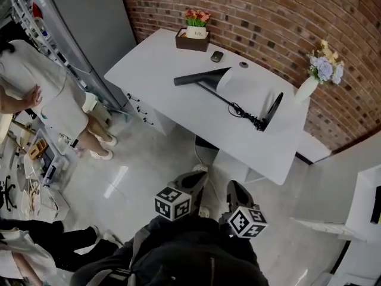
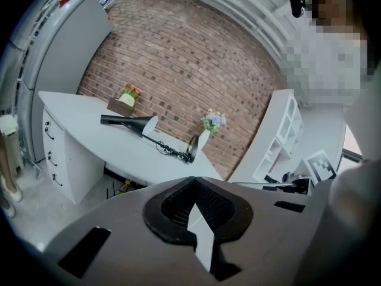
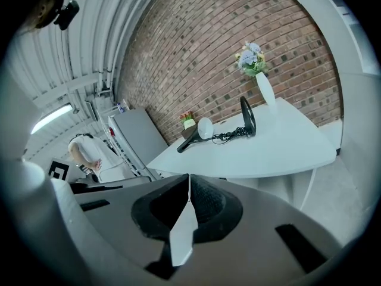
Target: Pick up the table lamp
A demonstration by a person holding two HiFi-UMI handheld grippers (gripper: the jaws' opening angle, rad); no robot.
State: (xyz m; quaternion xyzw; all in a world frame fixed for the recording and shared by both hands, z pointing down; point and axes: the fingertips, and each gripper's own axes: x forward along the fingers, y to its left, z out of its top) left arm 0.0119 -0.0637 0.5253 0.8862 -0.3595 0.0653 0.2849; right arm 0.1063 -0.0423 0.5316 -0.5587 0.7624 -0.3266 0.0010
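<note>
Here's the setup: the table lamp (image 1: 221, 95) lies tipped over on its side across the middle of the white surface (image 1: 172, 109). Its black cone shade points toward the far left corner. Its round base stands on edge close to the right edge, with the cord bunched up on the stem just beside the base. A lamp lying flat like that offers its thin stem as the likeliest place to grab, I'd say.

Now the tools. The left hand-held gripper (image 1: 198, 176) has its jaws pressed fully together, with nothing between them. The right hand-held gripper (image 1: 233, 187) is the same: closed tight and empty. Both sit low and close to the person's body, side by side, pointing at the surface. That looks like a carrying posture for the walk-in (no reason to spread the jaws this far out).

As for where the lamp sits relative to them, it's well apart from both. The 2 tools hover over the floor, short of the near edge, and the whole front half of the surface lies between them and the stem. In the left gripper view the lamp shows ahead and to the left of the jaw line. In the right gripper view it shows ahead and slightly right. So the lamp is roughly between the 2 lines of aim.
</note>
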